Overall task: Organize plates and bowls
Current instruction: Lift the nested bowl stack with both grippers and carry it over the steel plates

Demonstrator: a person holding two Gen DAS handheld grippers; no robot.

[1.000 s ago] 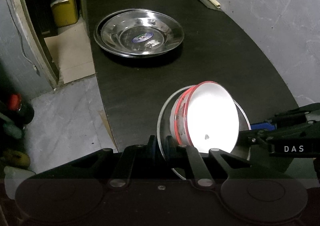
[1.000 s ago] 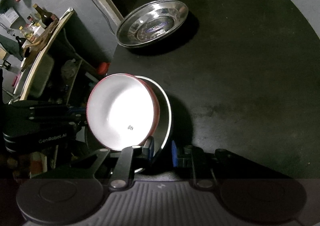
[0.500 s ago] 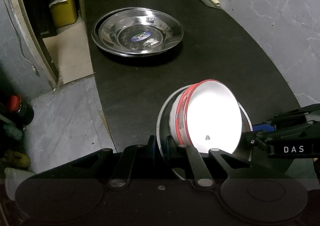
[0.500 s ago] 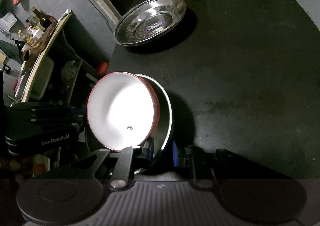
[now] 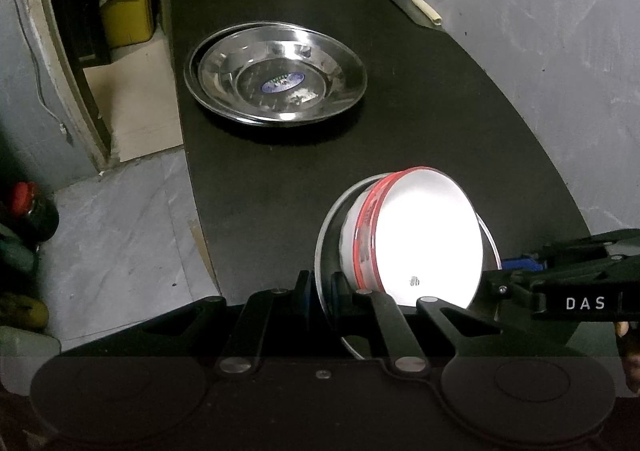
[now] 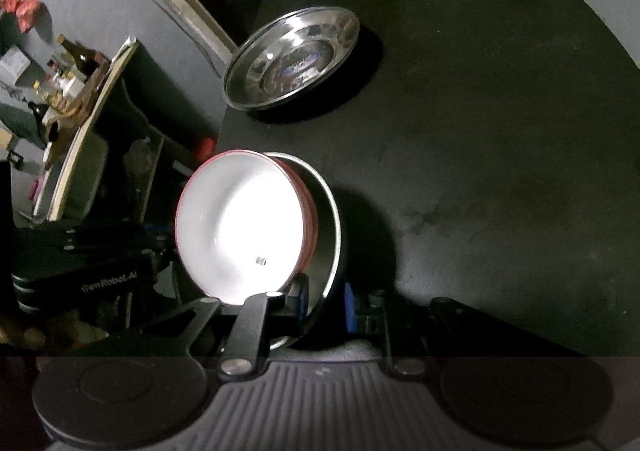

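A steel bowl (image 5: 326,235) with a white, red-rimmed bowl (image 5: 424,235) nested in it is held tilted above the black table (image 5: 400,139). My left gripper (image 5: 320,287) is shut on the steel bowl's rim on its left side. My right gripper (image 6: 326,301) is shut on the same rim (image 6: 330,211) on the opposite side; the white bowl (image 6: 240,227) faces it. A stack of two steel plates (image 5: 276,75) lies at the table's far left, also in the right wrist view (image 6: 292,59).
A knife with a pale handle (image 5: 426,9) lies at the table's far edge. A yellow box (image 5: 128,15) and bottles (image 5: 28,207) stand on the floor left of the table. A shelf with bottles (image 6: 72,79) stands beyond the table's left side.
Both grippers have carried the nested bowls a little forward over the table. The grip on the rim is unchanged.
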